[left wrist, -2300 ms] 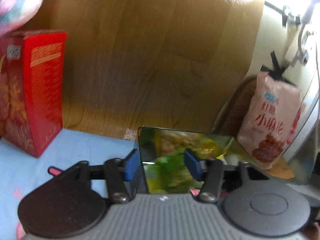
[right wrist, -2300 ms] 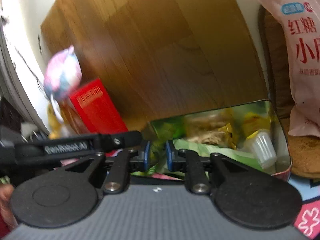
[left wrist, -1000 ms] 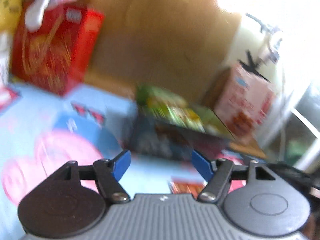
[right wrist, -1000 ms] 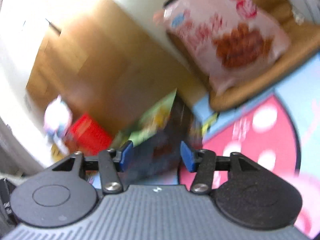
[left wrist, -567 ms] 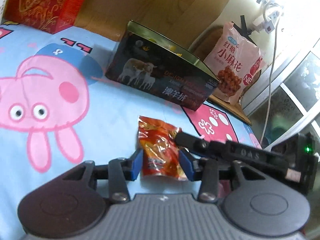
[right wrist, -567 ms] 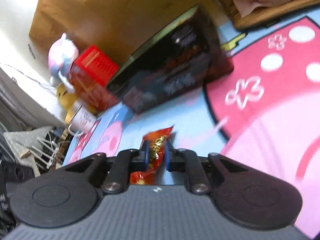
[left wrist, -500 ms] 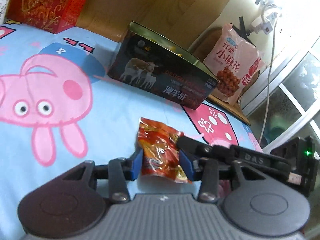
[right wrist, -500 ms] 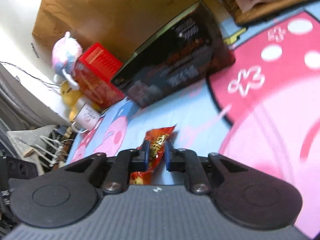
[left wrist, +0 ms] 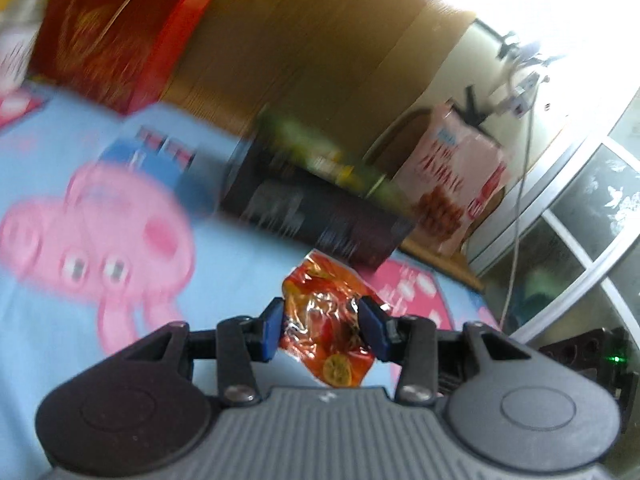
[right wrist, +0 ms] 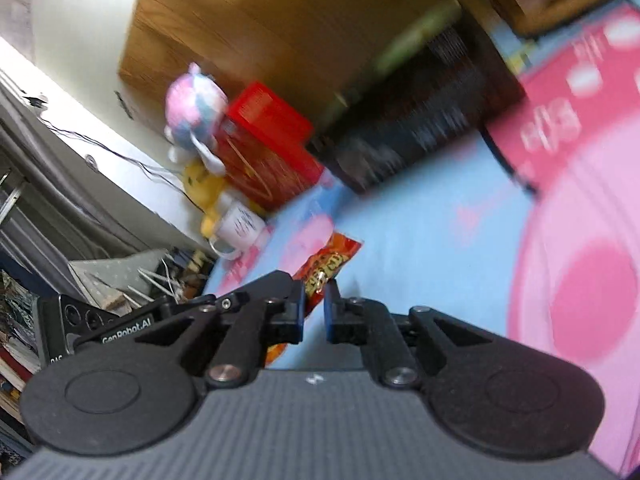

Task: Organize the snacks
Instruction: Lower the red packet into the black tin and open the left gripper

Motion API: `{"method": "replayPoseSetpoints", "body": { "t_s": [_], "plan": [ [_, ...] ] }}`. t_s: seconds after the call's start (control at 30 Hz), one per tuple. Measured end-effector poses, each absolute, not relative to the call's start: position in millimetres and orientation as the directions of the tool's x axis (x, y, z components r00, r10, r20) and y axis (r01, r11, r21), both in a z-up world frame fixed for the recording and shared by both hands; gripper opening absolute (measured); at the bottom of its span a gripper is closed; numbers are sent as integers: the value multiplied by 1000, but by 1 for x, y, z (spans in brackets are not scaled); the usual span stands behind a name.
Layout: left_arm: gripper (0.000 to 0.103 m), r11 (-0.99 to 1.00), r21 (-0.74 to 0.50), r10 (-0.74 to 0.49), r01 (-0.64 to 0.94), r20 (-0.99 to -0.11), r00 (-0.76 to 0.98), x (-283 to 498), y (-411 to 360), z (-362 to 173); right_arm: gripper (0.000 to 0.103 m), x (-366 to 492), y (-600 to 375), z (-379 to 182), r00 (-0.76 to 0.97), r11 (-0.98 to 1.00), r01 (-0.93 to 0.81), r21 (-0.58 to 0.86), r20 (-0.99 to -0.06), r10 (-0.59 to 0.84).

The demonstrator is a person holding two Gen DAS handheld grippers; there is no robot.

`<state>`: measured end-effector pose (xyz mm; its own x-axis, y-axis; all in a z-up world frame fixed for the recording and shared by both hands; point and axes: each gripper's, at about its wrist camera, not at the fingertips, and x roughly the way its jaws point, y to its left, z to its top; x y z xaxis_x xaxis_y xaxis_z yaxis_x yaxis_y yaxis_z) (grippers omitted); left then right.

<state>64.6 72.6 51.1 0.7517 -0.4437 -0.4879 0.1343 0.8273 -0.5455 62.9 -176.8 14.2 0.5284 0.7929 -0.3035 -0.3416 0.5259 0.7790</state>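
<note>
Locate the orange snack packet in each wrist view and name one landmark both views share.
Left wrist: orange snack packet low centre, clamped in the left gripper.
Right wrist: the packet sits just left of centre, pinched edge-on in the right gripper.
Shared landmark: the red box, upper left in the left view, left of centre in the right.

One snack packet, one dark tin, one red box, one pink bag.
</note>
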Motion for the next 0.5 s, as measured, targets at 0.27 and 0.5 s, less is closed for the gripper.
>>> {"method": "replayPoseSetpoints", "body": {
  "t_s": [0.27,0.5],
  "plan": [
    [42,872,-443,-421,209,-457,783,149,45,96,12,116,-182,70,648,616,-409,674,-260,716],
    [47,901,-391,-381,186,-511,771,226,22,81,14,183,-187,64,714,710,-363,604,-309,628]
  ]
}}
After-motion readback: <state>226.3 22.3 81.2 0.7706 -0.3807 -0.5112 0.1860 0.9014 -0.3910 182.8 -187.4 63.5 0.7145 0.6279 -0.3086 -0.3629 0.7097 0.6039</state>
